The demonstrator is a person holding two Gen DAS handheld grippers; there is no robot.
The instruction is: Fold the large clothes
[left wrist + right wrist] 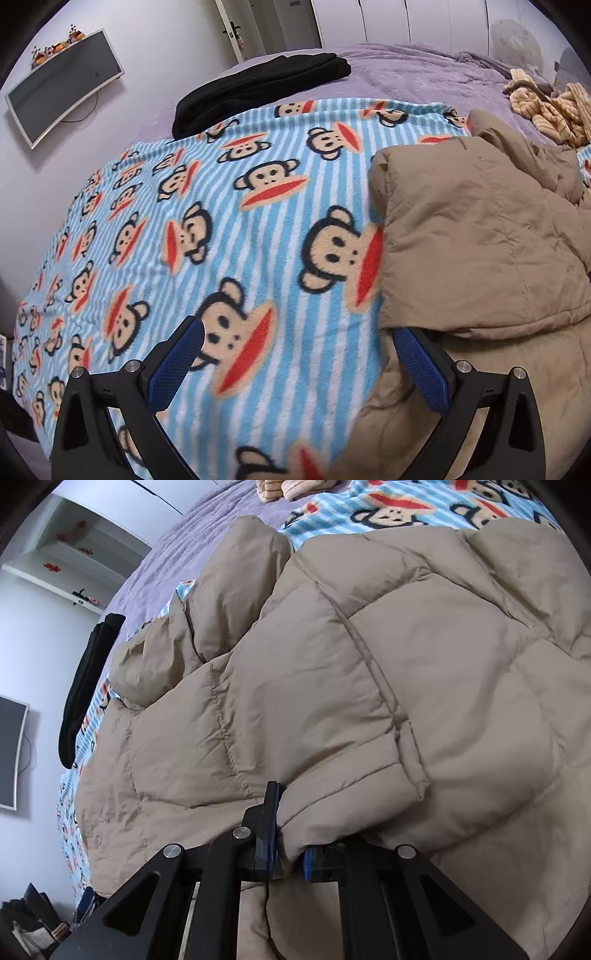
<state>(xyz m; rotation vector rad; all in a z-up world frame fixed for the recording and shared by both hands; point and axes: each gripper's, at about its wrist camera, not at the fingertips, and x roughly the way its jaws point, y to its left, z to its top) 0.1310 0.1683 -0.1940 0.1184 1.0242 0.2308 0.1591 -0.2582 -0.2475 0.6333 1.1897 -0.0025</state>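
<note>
On the monkey blanket point(258, 229), the right gripper point(290, 834) clamps a tan puffer jacket point(369, 683) sleeve cuff while the left gripper point(295, 332) hovers spread wide beside the jacket.

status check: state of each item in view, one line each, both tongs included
left tongs: open, holding nothing, above the blanket
right tongs: shut on the puffer jacket sleeve
puffer jacket: unfolded, rumpled, spread on the blanket
monkey blanket: laid flat over the bed
black garment: folded, lying at the blanket's far edge
striped garment: crumpled heap
wall screen: off
</note>
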